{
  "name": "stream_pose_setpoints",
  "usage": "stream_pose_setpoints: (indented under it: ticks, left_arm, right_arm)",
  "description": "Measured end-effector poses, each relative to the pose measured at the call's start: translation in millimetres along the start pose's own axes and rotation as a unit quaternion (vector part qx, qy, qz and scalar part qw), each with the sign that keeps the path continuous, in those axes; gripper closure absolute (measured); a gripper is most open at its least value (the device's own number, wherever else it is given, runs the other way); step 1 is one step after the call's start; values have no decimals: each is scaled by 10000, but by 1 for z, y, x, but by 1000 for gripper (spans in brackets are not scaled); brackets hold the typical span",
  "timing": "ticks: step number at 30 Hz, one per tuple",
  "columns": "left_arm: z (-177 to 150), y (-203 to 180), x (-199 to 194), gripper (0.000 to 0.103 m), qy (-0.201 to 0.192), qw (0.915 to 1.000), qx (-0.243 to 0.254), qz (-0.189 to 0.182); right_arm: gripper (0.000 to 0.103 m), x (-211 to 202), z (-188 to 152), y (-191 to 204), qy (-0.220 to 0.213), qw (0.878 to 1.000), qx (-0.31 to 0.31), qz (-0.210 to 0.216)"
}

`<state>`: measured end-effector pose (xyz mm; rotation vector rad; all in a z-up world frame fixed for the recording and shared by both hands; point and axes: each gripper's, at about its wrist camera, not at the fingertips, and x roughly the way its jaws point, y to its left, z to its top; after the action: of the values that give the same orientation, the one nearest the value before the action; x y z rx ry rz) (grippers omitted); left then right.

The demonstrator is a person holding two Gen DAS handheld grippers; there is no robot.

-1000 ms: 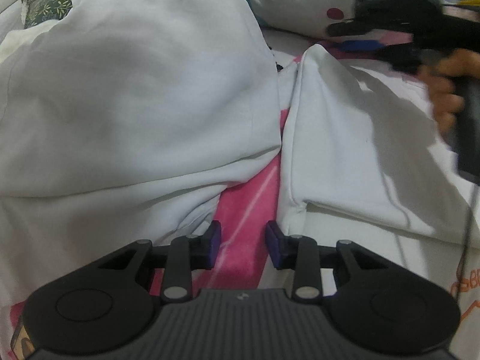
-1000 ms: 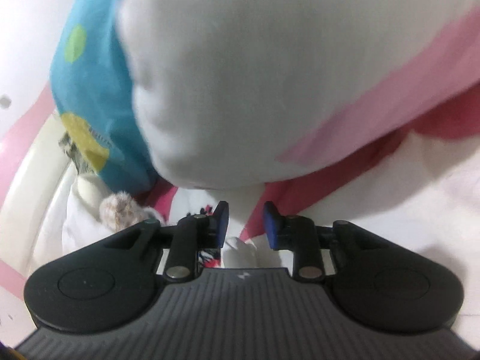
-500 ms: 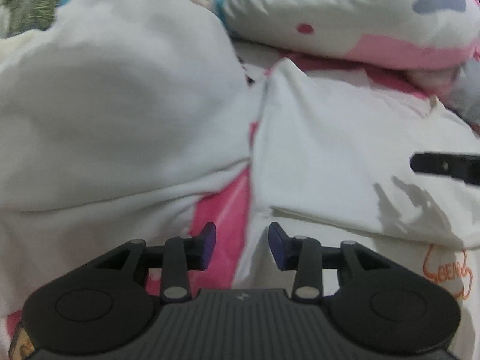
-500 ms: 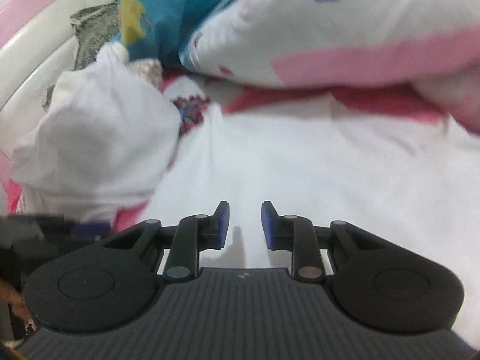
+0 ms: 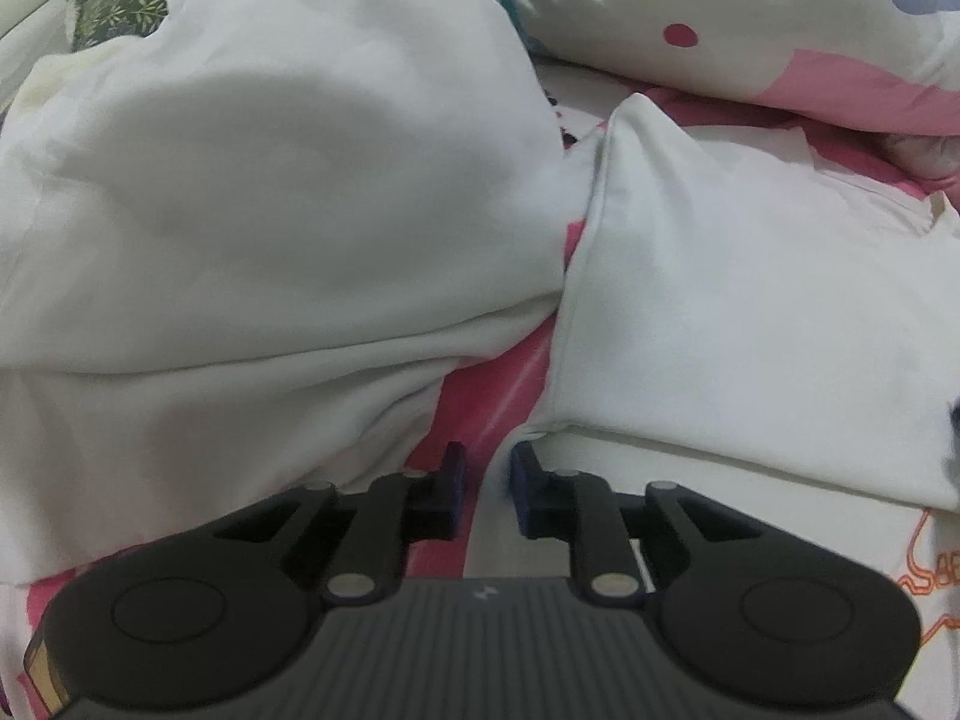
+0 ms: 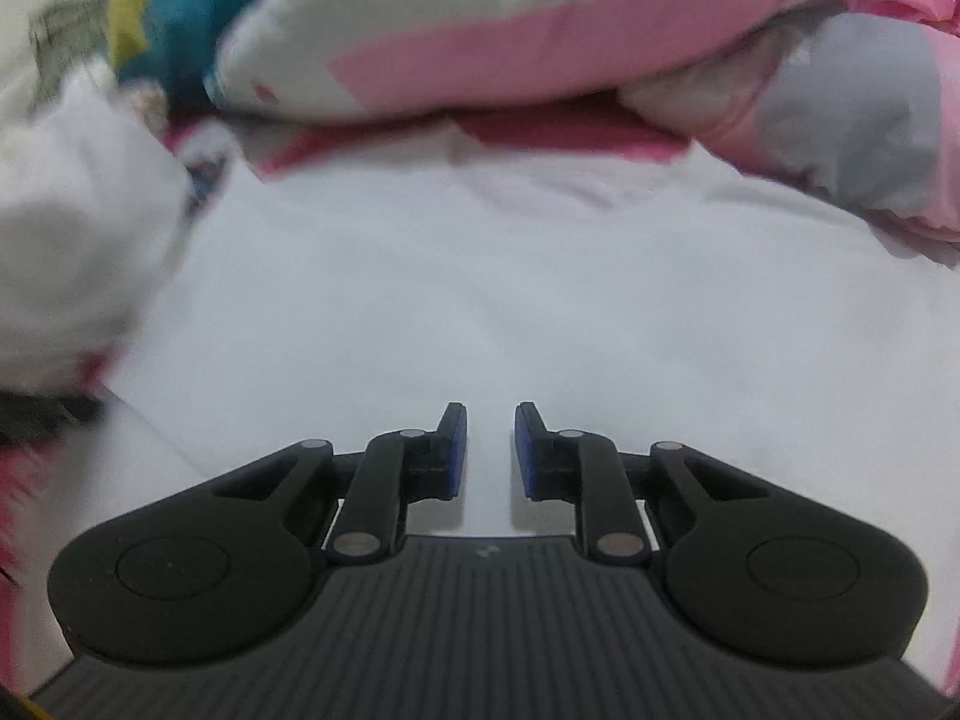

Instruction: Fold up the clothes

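Pink bedsheet [image 5: 510, 384], orange lettering [image 5: 936, 570] unreadable, white garment [image 6: 480, 300], both hand-held grippers released

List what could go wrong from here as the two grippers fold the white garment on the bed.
1. The left gripper is open over the pink sheet in the gap between the white heap and the folded garment; closing here may pinch sheet instead of cloth.
2. The right gripper, also open, hovers mid-panel of the garment, with no edge between its fingers; a grab there would likely bunch it.
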<state>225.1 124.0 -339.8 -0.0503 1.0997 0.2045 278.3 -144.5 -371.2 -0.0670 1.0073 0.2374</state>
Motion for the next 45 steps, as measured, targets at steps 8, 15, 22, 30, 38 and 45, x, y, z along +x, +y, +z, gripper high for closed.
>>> stream_pose_setpoints:
  ticks: [8,15,22,30,38,45]
  left_arm:
    - [16,5,-9,55,-121,9995,-280,30]
    - [15,-62,-47,47,-627,9980,-13,102]
    - [15,-164,-41,47,-619,9967,366,-375]
    - [10,-223,-17,47,-302,9975,607,-218]
    - [-2,-234,-16,47,-148,9974,703,5]
    - [-4,-236,-11,47,-118,9972,735,118]
  right_arm:
    - [86,-32,-10,-43,-464,9971,595,78]
    - [83,-74,-28,-130,-489,9740,2168,436]
    - [68,-139,-53,-300,-763,9006,4257,-424]
    - [53,-148,-72,-476,-270,8252,5227,-2123]
    - [43,-124,-79,-574,305,7830,5417,-3042]
    - [28,-97,-83,-613,487,8043,5356,-2527]
